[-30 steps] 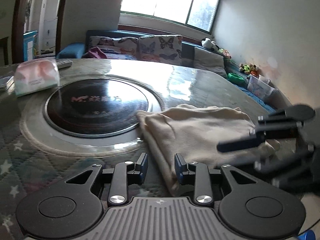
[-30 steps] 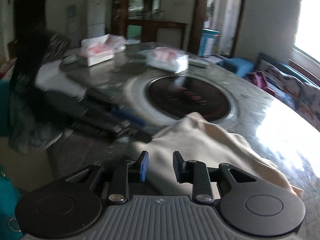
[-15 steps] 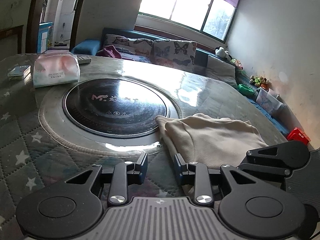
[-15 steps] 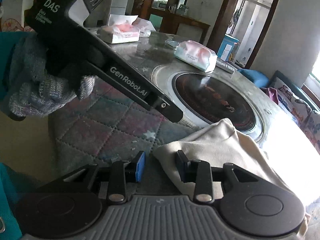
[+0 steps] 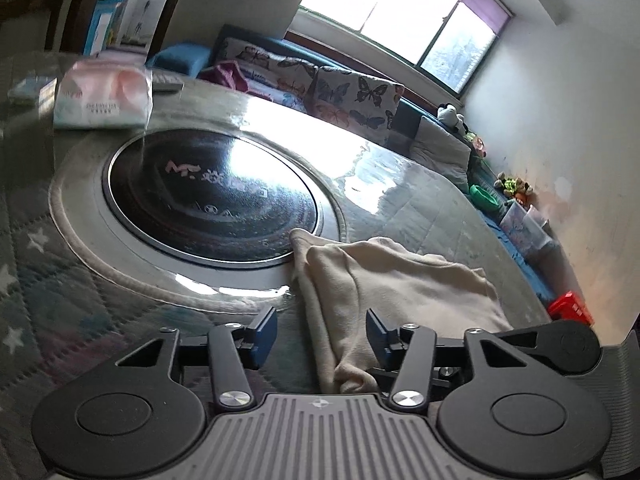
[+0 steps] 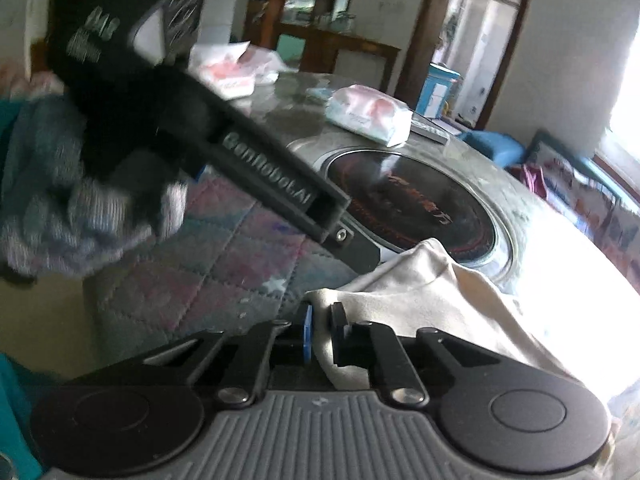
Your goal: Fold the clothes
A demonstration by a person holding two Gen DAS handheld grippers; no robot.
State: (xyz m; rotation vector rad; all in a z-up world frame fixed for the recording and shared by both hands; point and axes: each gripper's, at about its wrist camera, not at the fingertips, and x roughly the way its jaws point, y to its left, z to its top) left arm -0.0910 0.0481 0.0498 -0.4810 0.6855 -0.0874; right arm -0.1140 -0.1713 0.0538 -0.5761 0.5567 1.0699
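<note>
A cream garment (image 5: 404,280) lies crumpled on the table's near right part, one corner touching the black hob. Its near edge runs between the fingers of my left gripper (image 5: 320,332), whose jaws are opening; the pads stand clear of the fabric. In the right wrist view my right gripper (image 6: 322,320) is shut on the near corner of the cream garment (image 6: 440,296). The left gripper's black body (image 6: 280,200) slants across that view, held by a hand in a grey glove (image 6: 80,220). The right gripper's body (image 5: 560,344) shows at the lower right of the left wrist view.
The round table (image 5: 60,304) has a quilted star cover under glass and a black round hob (image 5: 208,192) in its middle. A pink tissue pack (image 5: 104,100) lies beyond the hob. A sofa with butterfly cushions (image 5: 344,92) stands behind; a red crate (image 5: 570,308) sits on the floor.
The right jaws have closed onto the garment's corner. The left jaws have spread wider and the left gripper has rolled, so the garment's edge now runs between its fingers.
</note>
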